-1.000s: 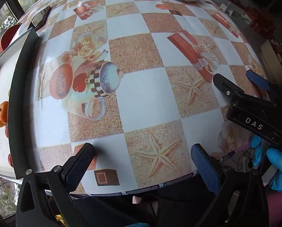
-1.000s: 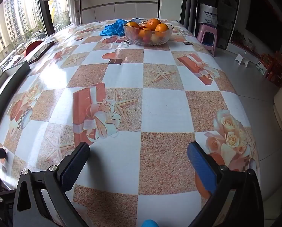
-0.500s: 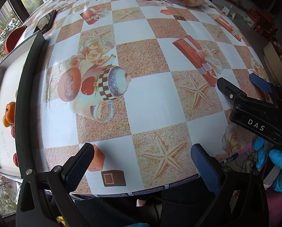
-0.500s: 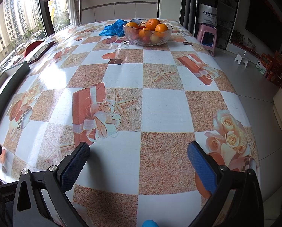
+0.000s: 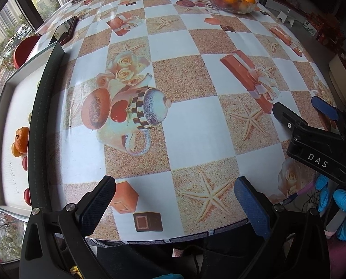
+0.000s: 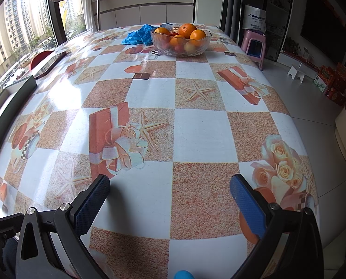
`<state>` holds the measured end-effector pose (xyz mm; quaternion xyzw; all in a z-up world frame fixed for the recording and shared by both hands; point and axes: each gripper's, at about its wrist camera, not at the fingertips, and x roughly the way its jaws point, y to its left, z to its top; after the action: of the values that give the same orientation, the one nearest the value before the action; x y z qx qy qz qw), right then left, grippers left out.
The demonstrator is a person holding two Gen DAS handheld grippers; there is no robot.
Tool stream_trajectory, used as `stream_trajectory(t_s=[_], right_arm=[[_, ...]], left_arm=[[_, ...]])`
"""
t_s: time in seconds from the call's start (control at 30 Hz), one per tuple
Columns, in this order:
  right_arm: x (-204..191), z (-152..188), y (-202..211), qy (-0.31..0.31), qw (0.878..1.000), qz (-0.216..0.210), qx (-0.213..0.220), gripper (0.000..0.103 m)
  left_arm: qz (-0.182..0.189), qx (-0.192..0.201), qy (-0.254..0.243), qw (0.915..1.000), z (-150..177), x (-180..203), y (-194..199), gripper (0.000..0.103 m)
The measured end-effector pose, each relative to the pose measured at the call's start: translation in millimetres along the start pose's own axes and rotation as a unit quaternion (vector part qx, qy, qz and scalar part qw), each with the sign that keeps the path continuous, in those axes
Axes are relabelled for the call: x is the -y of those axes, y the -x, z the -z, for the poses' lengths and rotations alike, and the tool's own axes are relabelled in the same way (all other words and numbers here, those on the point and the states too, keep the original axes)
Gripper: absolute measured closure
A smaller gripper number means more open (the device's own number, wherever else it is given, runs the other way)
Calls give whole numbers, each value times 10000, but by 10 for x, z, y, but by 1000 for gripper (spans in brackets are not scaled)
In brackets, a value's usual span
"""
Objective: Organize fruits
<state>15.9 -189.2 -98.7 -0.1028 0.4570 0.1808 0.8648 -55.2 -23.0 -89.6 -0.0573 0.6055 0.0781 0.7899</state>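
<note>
Both tools hover over the near edge of the bench (image 6: pixel 198 130) with nothing between their pads: the left hand-held gripper (image 5: pixel 173 200) spreads wide, and the right hand-held gripper (image 6: pixel 169 196) does too. The glass bowl (image 6: pixel 181 44) of oranges (image 6: pixel 188 29) sits at the far end, touching a crumpled blue cloth (image 6: pixel 138 34). A white tray (image 5: pixel 12 116) along the left edge holds an orange (image 5: pixel 22 139) and some red fruit (image 5: pixel 27 196)

Left gripper (image 5: pixel 173 200) and right gripper (image 6: pixel 170 197) hover with fingers spread wide, both empty.
</note>
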Motion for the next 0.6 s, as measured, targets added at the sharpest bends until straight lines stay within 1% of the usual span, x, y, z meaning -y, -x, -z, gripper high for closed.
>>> stream_trajectory(t_s=[0.13, 0.17, 0.27, 0.3, 0.33, 0.37, 0.4, 0.5, 0.53, 0.57, 0.6], right_arm=[[9, -12, 9, -23, 10000, 39, -67, 0], [4, -65, 32, -68, 9998, 80, -155, 0], [143, -119, 8, -200, 9996, 171, -91, 0], [234, -127, -29, -219, 9996, 187, 67, 0], [299, -150, -53, -248, 9994, 206, 118, 0], [398, -157, -94, -267, 9990, 217, 271, 0], [394, -146, -88, -244, 9991, 279, 207, 0], [342, -146, -84, -148, 9995, 291, 7, 0], [327, -144, -83, -126, 9995, 304, -37, 0], [300, -87, -54, -56, 9992, 393, -63, 0], [312, -98, -68, -51, 9992, 382, -43, 0]], left_arm=[[-41, 122, 152, 9998, -62, -102, 35, 0], [-53, 186, 244, 9995, -103, -147, 37, 0], [-130, 384, 547, 9977, -290, -263, 5, 0], [-165, 501, 630, 9966, -364, -288, -1, 0], [-207, 628, 709, 9953, -448, -284, -29, 0], [-226, 766, 779, 9938, -543, -282, -40, 0], [-225, 908, 852, 9920, -627, -284, -76, 0], [-224, 1268, 1060, 9860, -907, -209, -188, 0], [-269, 1331, 1078, 9849, -980, -160, -262, 0], [-324, 1342, 1076, 9846, -1065, -99, -340, 0], [-371, 1337, 1045, 9848, -1138, -35, -421, 0]])
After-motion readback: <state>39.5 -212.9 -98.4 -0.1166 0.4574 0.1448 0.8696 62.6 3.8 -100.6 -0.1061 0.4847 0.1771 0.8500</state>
